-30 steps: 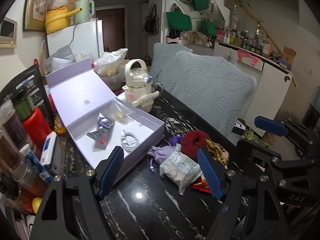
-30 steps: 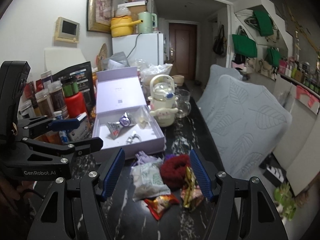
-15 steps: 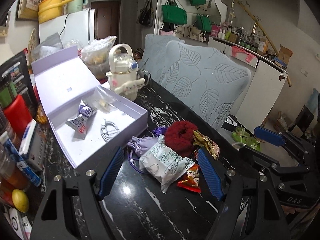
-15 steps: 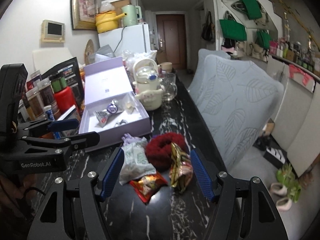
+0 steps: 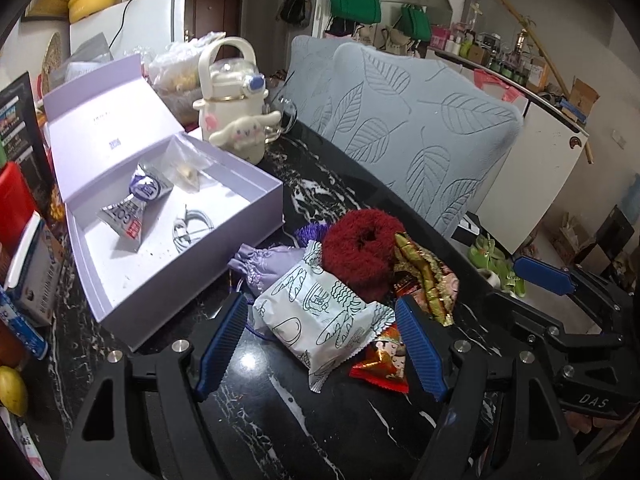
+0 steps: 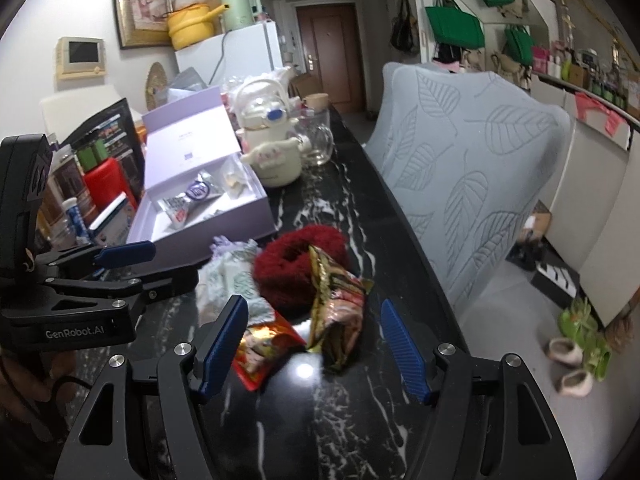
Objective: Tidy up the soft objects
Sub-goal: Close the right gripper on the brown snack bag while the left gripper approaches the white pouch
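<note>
A pile lies on the black marble table (image 5: pixel 280 420): a white patterned packet (image 5: pixel 320 316), a dark red fluffy scrunchie (image 5: pixel 360 248), a lilac drawstring pouch (image 5: pixel 268 260), a gold snack bag (image 5: pixel 424 276) and a red snack packet (image 5: pixel 380 360). My left gripper (image 5: pixel 320 344) is open, its blue fingers either side of the white packet. My right gripper (image 6: pixel 312 348) is open just before the gold bag (image 6: pixel 340 292) and red packet (image 6: pixel 260 344). The scrunchie (image 6: pixel 296 264) lies behind them.
An open lilac box (image 5: pixel 168 208) holding small packets and a cable stands left of the pile. A white character kettle (image 5: pixel 236 112) stands behind it. Jars and boxes (image 5: pixel 24 248) line the left side. Grey leaf-pattern chairs (image 5: pixel 420 132) flank the table's right edge.
Both grippers have moved forward and down toward the pile, which now fills more of each view. Both stay open.
</note>
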Demonstrator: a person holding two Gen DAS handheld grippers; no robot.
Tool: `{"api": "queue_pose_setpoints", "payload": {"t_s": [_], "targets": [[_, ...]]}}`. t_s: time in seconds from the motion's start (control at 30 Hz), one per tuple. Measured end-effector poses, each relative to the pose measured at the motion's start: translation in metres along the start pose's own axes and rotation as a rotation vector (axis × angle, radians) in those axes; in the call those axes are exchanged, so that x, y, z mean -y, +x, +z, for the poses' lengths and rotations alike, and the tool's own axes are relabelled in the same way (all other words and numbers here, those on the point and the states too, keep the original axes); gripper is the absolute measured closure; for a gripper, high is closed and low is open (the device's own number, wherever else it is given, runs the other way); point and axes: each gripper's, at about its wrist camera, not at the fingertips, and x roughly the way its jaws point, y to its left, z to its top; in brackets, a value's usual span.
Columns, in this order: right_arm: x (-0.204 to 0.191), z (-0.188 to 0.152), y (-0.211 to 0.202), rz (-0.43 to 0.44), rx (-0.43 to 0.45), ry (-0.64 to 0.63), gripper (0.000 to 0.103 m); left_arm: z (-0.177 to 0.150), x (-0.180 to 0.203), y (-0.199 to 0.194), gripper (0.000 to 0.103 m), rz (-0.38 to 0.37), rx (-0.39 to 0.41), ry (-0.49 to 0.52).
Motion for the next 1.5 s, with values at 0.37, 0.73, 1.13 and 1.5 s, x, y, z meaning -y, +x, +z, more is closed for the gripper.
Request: {"api": "queue_pose_setpoints", "payload": {"t_s": [0.37,0.73,1.13,1.5], "targets": [[0.018,-0.005,0.031,-0.007,-0.064,0.023,0.033,0.002,-0.007,0.039,0.027,0.031,-0.056,-0.071],[0.028,-0.004,0.060,0.002,-0.107,0.050,0.030,0.004,-0.008,0.068,0.027,0.093,-0.093,-0.078],[0.030,-0.004,0.086,0.015,-0.157,0.079,0.030,-0.001,-0.022,0.083,0.021,0.036,-0.157,-0.163],[0.033,-0.012,0.096,0.054,-0.186,0.116,0.063,-0.004,-0.018,0.086,0.033,-0.029,-0.158,-0.126]]}}
